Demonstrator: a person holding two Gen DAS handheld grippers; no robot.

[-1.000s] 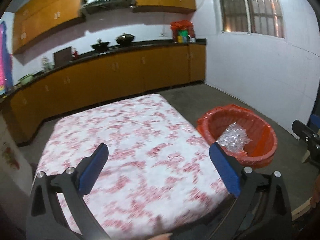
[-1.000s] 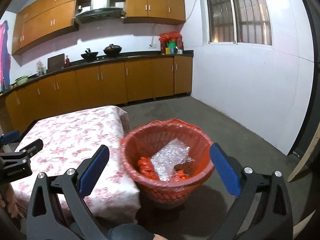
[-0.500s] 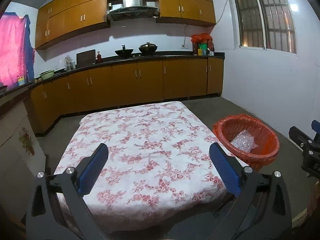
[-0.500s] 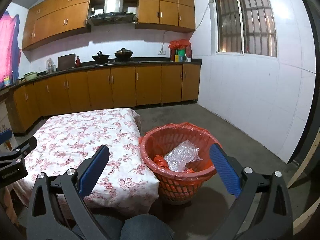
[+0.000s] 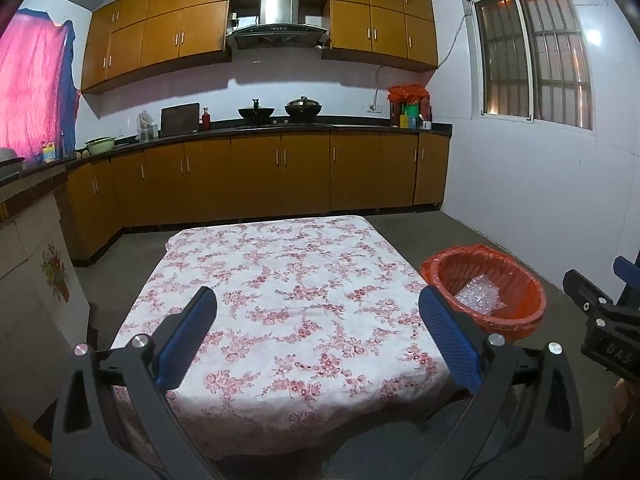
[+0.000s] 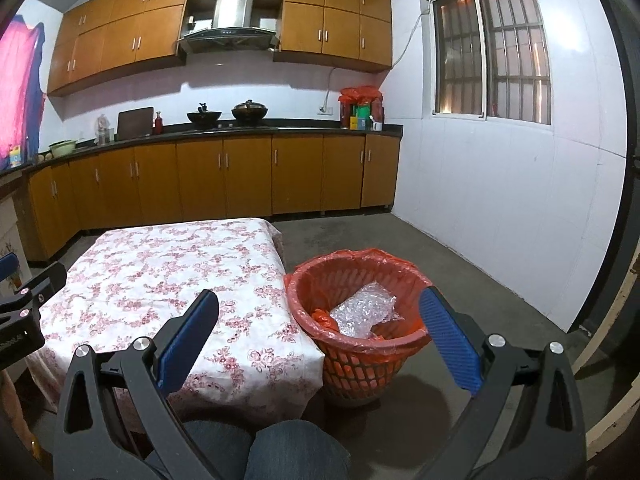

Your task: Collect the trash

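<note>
An orange basket lined with an orange bag stands on the floor at the table's right side; it also shows in the left wrist view. Crumpled bubble wrap and an orange scrap lie inside it; the wrap also shows in the left wrist view. My left gripper is open and empty, held back over the near edge of the floral-cloth table. My right gripper is open and empty, held back above and short of the basket.
Wooden cabinets and a dark counter with pots run along the far wall. A white wall with a barred window is on the right. Bare concrete floor lies beyond the basket. My knees show at the bottom.
Both grippers have pulled back and risen, so the table and the basket look smaller and farther away. Both stay open and empty.
</note>
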